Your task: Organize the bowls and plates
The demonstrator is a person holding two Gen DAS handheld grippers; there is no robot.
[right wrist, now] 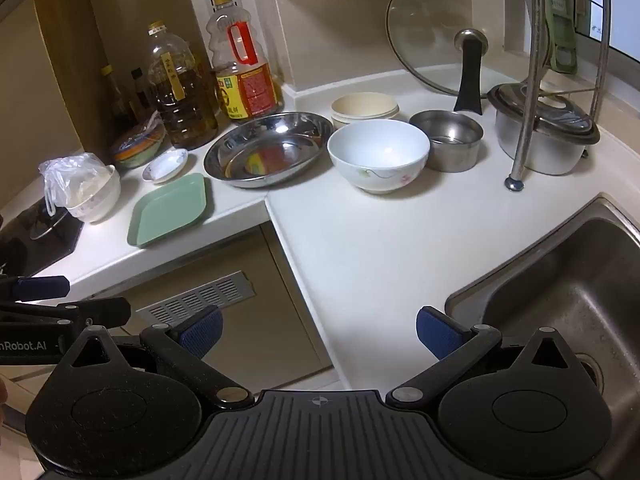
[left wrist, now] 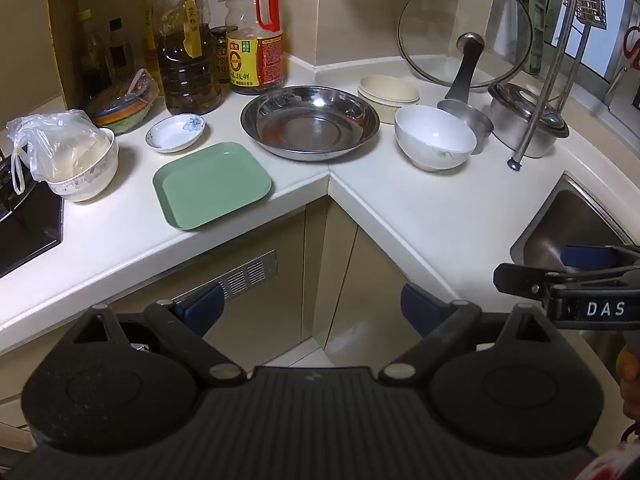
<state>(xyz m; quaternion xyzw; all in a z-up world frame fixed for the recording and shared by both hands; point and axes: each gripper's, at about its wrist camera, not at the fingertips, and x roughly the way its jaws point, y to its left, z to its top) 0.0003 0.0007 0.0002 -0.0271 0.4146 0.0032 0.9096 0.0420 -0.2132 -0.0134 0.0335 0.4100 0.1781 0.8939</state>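
On the white corner counter lie a green square plate point(left wrist: 212, 184) point(right wrist: 170, 210), a round steel plate point(left wrist: 310, 122) point(right wrist: 268, 150), a small white saucer point(left wrist: 175, 133) point(right wrist: 165, 165), a white bowl point(left wrist: 434, 136) point(right wrist: 378, 154) and a cream bowl point(left wrist: 388, 94) point(right wrist: 364, 108). My left gripper point(left wrist: 310, 306) hovers open in front of the counter edge, well short of the dishes, nothing between its fingers. My right gripper point(right wrist: 320, 330) is open too, low over the counter's front beside the sink, holding nothing.
Oil and sauce bottles point(left wrist: 188, 52) stand at the back left. A bowl with a plastic bag point(left wrist: 82, 160) sits by the black hob point(left wrist: 28, 224). A steel pot point(right wrist: 448, 144), a lidded pot point(right wrist: 544, 132), a glass lid point(right wrist: 460, 28) and a rack leg point(right wrist: 516, 184) crowd the right; the sink point(right wrist: 560, 300) is near right.
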